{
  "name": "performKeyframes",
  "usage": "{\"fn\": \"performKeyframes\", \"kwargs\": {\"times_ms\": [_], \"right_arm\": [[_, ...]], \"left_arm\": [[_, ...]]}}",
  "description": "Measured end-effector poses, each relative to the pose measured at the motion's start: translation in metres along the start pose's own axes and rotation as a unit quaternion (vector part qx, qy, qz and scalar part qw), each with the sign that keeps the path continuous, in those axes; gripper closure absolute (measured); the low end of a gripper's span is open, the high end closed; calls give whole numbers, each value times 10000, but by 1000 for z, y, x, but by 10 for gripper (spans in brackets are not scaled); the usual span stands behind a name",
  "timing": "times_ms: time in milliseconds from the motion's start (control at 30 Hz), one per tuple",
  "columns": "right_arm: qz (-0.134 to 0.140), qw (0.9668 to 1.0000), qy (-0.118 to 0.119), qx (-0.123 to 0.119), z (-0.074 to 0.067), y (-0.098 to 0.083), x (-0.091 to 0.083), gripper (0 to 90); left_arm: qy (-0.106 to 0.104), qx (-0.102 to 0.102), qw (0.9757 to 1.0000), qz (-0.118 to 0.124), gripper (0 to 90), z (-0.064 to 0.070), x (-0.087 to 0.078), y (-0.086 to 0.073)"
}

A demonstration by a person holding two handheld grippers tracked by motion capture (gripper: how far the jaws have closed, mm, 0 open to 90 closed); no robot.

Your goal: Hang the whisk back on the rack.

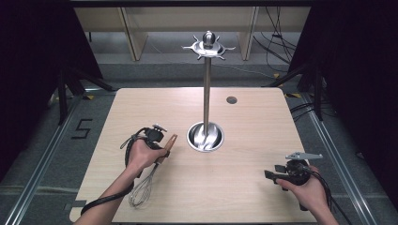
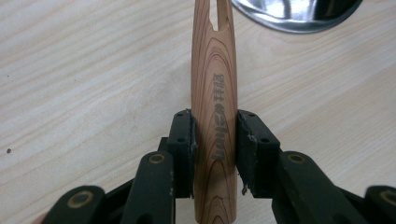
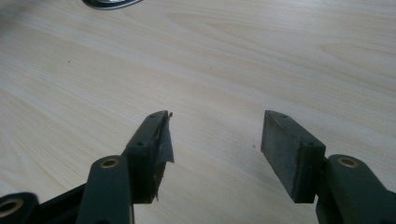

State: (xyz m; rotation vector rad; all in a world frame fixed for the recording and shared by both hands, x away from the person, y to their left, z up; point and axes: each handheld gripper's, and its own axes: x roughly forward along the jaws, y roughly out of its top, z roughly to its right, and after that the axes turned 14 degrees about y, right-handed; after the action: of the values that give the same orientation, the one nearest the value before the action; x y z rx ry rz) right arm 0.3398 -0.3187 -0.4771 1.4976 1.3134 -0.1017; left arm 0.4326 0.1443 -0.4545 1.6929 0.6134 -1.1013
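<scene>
Left claw clamped on the whisk's wooden handle, whisk at lower left of the bench, right claw wide and empty at lower right, steel stand at centre

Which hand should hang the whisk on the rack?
Left. The left gripper already clamps the whisk by its wooden handle, near the rack. The right gripper is open and empty.

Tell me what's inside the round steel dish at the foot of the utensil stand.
In the steel dish only the stand's pole rises from the middle, mirrored in the shiny metal. The dish's near inside wall is hidden behind its rim.
</scene>
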Motion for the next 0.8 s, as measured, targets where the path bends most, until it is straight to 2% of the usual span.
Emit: {"fn": "performKeyframes", "kwargs": {"times_ms": [200, 233, 300, 333, 367, 400, 433, 467, 500, 533, 567, 633, 700, 733, 767, 800], "right_arm": [[35, 10000, 3, -37, 0, 0, 0, 427], [40, 9998, -47, -176, 1, 0, 0, 426], [39, 10000, -45, -12, -1, 0, 1, 426], [36, 10000, -47, -29, -1, 0, 0, 426], [68, 10000, -30, -23, -1, 0, 1, 426], [123, 9999, 65, -16, 0, 0, 2, 426], [45, 10000, -9, -40, 0, 0, 1, 426], [48, 10000, -11, -50, 0, 0, 0, 426], [47, 9998, -54, -186, 2, 0, 0, 426], [48, 9998, -57, -183, 1, 0, 0, 426], [49, 9998, -58, -181, 1, 1, 0, 427], [55, 9998, -69, -182, 1, 1, 0, 427], [67, 9998, -73, -188, 1, 1, 0, 427], [76, 10000, -32, -40, -1, 0, 0, 427], [103, 9999, -75, -57, -1, 0, 0, 427], [91, 9999, -60, -82, -1, 0, -1, 427]], "left_arm": [[-131, -34, 9994, 308, 680, -3, -9, -6], [-149, -31, 9993, 342, 680, -4, -11, -7], [-203, -43, 9988, 454, 680, -5, -14, -8], [-164, -65, 9982, 573, 681, -5, -16, -9], [-214, -39, 9981, 583, 680, -6, -18, -9], [-235, -70, 9976, 642, 680, -6, -20, -10], [-232, -75, 9971, 721, 680, -6, -21, -11], [-261, -106, 9963, 808, 681, -6, -23, -12], [-292, -110, 9955, 891, 680, -7, -25, -13], [-350, -90, 9941, 1023, 680, -7, -26, -14], [-382, -166, 9926, 1144, 680, -7, -28, -16], [-424, -80, 9916, 1217, 680, -9, -32, -18], [-459, -108, 9899, 1334, 680, -9, -36, -21], [-459, -108, 9899, 1334, 680, -9, -36, -21], [-486, -67, 9878, 1477, 680, -10, -40, -23], [-482, -84, 9871, 1527, 680, -10, -42, -24]]}}
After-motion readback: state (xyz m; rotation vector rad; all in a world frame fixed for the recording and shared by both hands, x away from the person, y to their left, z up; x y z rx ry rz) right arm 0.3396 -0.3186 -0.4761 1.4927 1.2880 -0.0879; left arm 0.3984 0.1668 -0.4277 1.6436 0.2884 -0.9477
